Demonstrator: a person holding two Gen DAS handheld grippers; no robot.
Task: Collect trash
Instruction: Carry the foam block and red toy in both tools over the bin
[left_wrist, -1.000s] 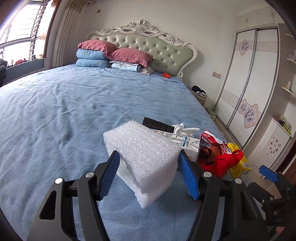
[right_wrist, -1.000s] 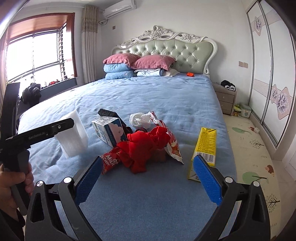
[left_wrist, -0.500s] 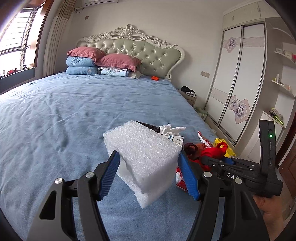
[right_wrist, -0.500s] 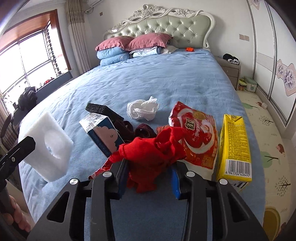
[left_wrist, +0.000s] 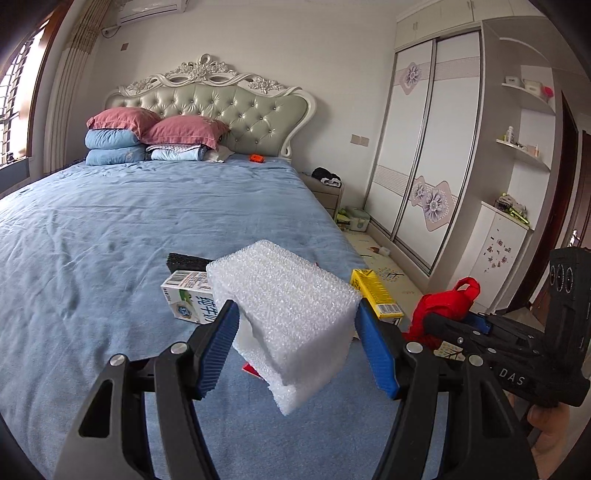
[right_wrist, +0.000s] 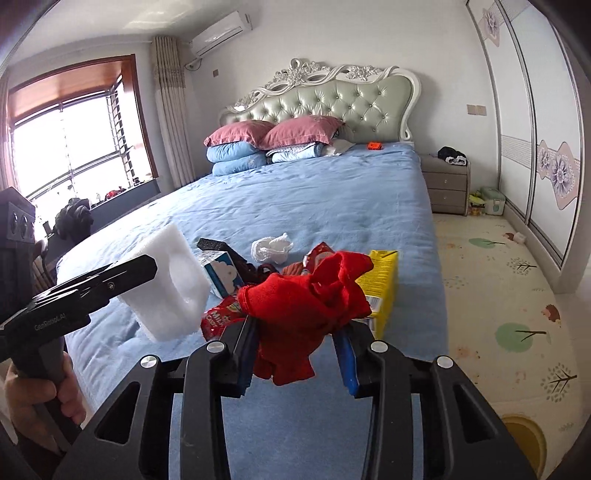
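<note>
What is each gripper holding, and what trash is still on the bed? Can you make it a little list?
left gripper: shut on the white foam block, lifted off the bed
right gripper: closed on the red bag, lifted
still on the blue bed: yellow carton, milk carton, black sponge, white crumpled bag, red snack wrapper
bin: none in view

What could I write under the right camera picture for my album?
Right tongs pinch a red bag above the blue bed, while the left tongs carry white foam alongside.
</note>
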